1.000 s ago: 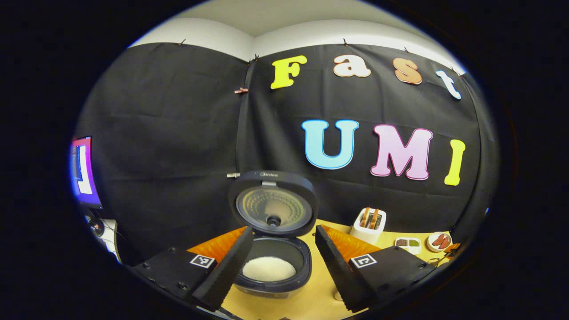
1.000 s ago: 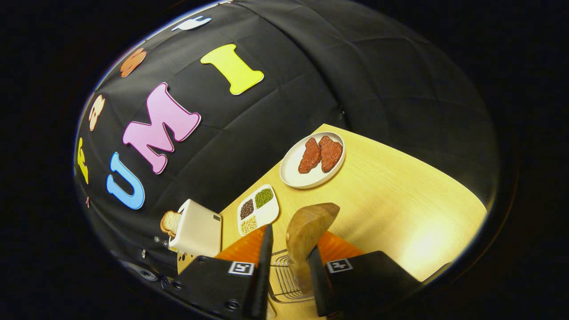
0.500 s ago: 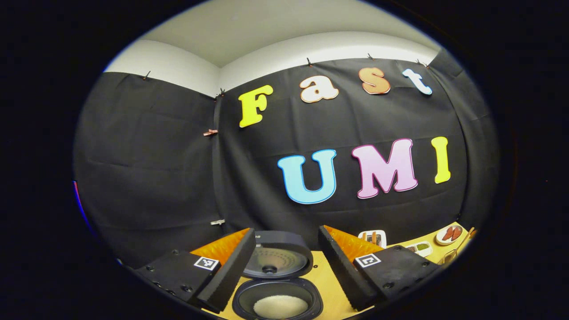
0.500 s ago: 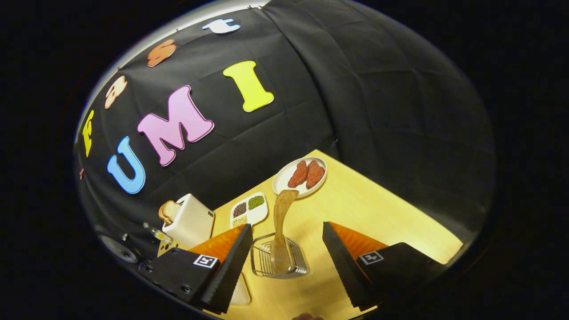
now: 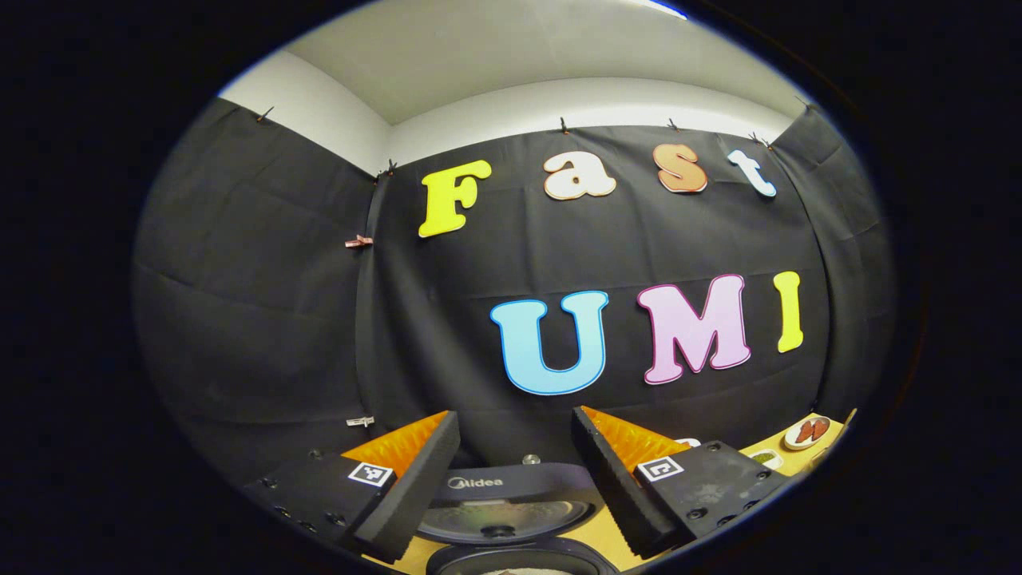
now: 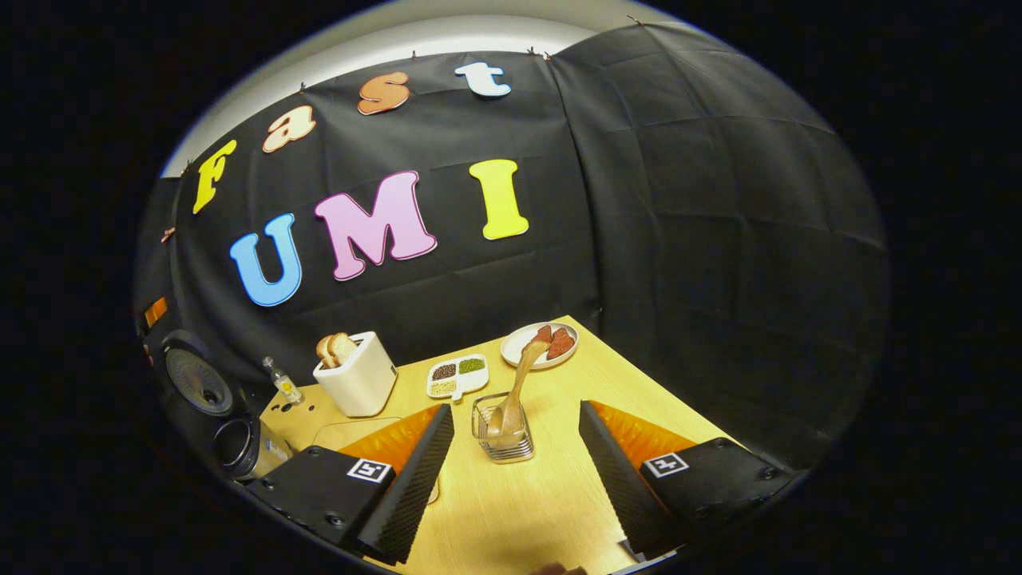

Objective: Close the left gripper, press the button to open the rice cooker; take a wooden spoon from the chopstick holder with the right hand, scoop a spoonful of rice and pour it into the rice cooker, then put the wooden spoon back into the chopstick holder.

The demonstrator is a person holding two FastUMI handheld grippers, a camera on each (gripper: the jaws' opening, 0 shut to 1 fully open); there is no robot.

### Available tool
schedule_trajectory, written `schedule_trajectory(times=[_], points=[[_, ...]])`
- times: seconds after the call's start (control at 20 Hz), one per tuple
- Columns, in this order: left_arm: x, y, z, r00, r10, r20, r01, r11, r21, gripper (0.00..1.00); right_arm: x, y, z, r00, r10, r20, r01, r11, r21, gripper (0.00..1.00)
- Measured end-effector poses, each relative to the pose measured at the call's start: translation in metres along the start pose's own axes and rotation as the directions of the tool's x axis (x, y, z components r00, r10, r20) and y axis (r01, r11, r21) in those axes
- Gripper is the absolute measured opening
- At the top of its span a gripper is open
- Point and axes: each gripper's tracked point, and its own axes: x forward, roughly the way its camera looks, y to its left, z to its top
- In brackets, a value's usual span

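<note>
The wooden spoon (image 6: 517, 387) stands in the chopstick holder (image 6: 503, 435), bowl end down in the wire basket and handle leaning up and back toward the plate (image 6: 523, 342) of reddish pieces behind it. Nothing grips it. The right gripper (image 6: 511, 471) hangs on the near side of the chopstick holder with its jaws wide apart and empty, the holder framed between the two fingers but apart from both — a stance that fits a release, since the spoon rests on the basket alone.

Left of the chopstick holder sit a divided dish (image 6: 455, 375) of grains, a toaster (image 6: 358, 375) with bread in its slots, and a small bottle (image 6: 283, 382). Farther left, at the table's (image 6: 511, 511) edge, the rice cooker (image 6: 215, 415) stands with its lid raised.

In the left gripper view the rice cooker (image 5: 511, 511) lies low between the fingers, lid (image 5: 507, 499) up and facing the camera, the rim of the pot just visible beneath it. The left gripper (image 5: 511, 479) is held above and in front of it, jaws apart, touching nothing.

Judging by this layout, the last step looks done: cooker open, spoon back in its holder. Rice inside the pot is too cropped to confirm.
</note>
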Motion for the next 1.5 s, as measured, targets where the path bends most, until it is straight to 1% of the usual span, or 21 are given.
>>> schedule_trajectory(times=[0.05, 0.1, 0.15, 0.2, 0.25, 0.3, 0.35, 0.4, 0.45, 0.5, 0.55, 0.65, 0.85, 1.0, 1.15, 1.25, 1.35, 1.4, 1.45, 1.5], points=[[0.006, 0.005, -0.008, 1.000, 0.001, -0.009, -0.001, 1.000, -0.011, 0.95, -0.009, 0.005, 0.000, 1.000, 0.003, 0.002, -0.003, 1.000, -0.007, 0.99], [0.012, 0.010, -0.015, 1.000, 0.001, -0.020, -0.001, 1.000, -0.021, 0.95, -0.017, 0.009, 0.001, 1.000, 0.002, 0.008, -0.002, 1.000, -0.018, 0.99], [0.017, 0.013, -0.021, 0.999, -0.006, -0.034, 0.005, 1.000, -0.029, 0.99, -0.023, 0.011, 0.002, 1.000, -0.003, 0.018, 0.004, 0.999, -0.033, 0.98], [0.021, 0.015, -0.028, 0.999, -0.010, -0.052, 0.008, 0.999, -0.034, 0.99, -0.028, 0.015, 0.004, 1.000, -0.006, 0.029, 0.007, 0.999, -0.040, 0.98], [0.024, 0.016, -0.036, 0.997, -0.013, -0.075, 0.011, 0.999, -0.039, 0.95, -0.034, 0.019, 0.005, 0.999, -0.005, 0.037, 0.006, 0.999, -0.040, 0.98], [0.025, 0.016, -0.044, 0.994, -0.016, -0.106, 0.012, 0.999, -0.044, 0.99, -0.028, 0.024, 0.004, 0.999, -0.002, 0.043, 0.004, 0.999, -0.037, 0.98], [0.023, 0.016, -0.053, 0.991, -0.013, -0.133, 0.007, 0.999, -0.047, 0.95, -0.032, 0.029, 0.002, 0.999, 0.000, 0.044, 0.001, 0.999, -0.034, 0.99], [0.020, 0.015, -0.050, 0.992, -0.018, -0.127, 0.013, 0.999, -0.039, 0.98, -0.035, 0.033, -0.001, 0.999, 0.004, 0.042, -0.003, 1.000, -0.031, 0.99], [0.021, 0.011, -0.053, 0.989, -0.018, -0.147, 0.013, 0.999, -0.033, 1.00, -0.037, 0.037, -0.004, 0.999, 0.011, 0.036, -0.010, 1.000, -0.029, 0.99], [0.018, 0.012, -0.054, 0.987, -0.017, -0.160, 0.013, 0.999, -0.030, 0.99, -0.038, 0.043, -0.008, 0.999, 0.017, 0.030, -0.016, 0.999, -0.027, 0.99], [0.012, 0.011, -0.054, 0.986, -0.019, -0.168, 0.012, 0.999, -0.040, 1.00, -0.038, 0.048, -0.013, 0.999, 0.025, 0.022, -0.024, 0.999, -0.027, 0.99], [-0.003, 0.009, -0.056, 0.979, -0.021, -0.202, 0.010, 0.998, -0.057, 1.00, -0.040, 0.059, -0.024, 0.999, 0.041, 0.007, -0.041, 0.999, -0.027, 0.99], [-0.048, -0.003, -0.070, 0.954, -0.031, -0.297, 0.006, 0.996, -0.084, 1.00, -0.039, 0.087, -0.041, 0.996, 0.090, -0.016, -0.090, 0.996, -0.020, 0.99], [-0.084, -0.014, -0.086, 0.947, -0.045, -0.319, 0.024, 0.997, -0.067, 1.00, -0.037, 0.104, -0.057, 0.991, 0.124, -0.047, -0.125, 0.992, -0.015, 0.99], [-0.120, -0.022, -0.115, 0.924, -0.069, -0.376, 0.034, 0.995, -0.097, 1.00, -0.036, 0.118, -0.065, 0.986, 0.152, -0.062, -0.152, 0.988, 0.000, 0.99], [-0.135, -0.028, -0.136, 0.908, -0.083, -0.411, 0.042, 0.993, -0.108, 1.00, -0.035, 0.123, -0.070, 0.984, 0.166, -0.067, -0.166, 0.986, -0.002, 0.99], [-0.146, -0.029, -0.163, 0.884, -0.094, -0.459, 0.042, 0.992, -0.122, 1.00, -0.037, 0.126, -0.077, 0.982, 0.171, -0.081, -0.173, 0.985, -0.014, 0.99], [-0.151, -0.028, -0.181, 0.866, -0.096, -0.491, 0.032, 0.990, -0.138, 0.99, -0.037, 0.126, -0.078, 0.982, 0.171, -0.085, -0.173, 0.985, -0.020, 0.98], [-0.154, -0.027, -0.192, 0.857, -0.096, -0.506, 0.027, 0.989, -0.142, 1.00, -0.038, 0.126, -0.079, 0.982, 0.170, -0.087, -0.173, 0.985, -0.022, 0.98], [-0.158, -0.027, -0.202, 0.850, -0.096, -0.518, 0.031, 0.991, -0.132, 0.97, -0.039, 0.125, -0.081, 0.982, 0.168, -0.090, -0.171, 0.985, -0.022, 0.98]])
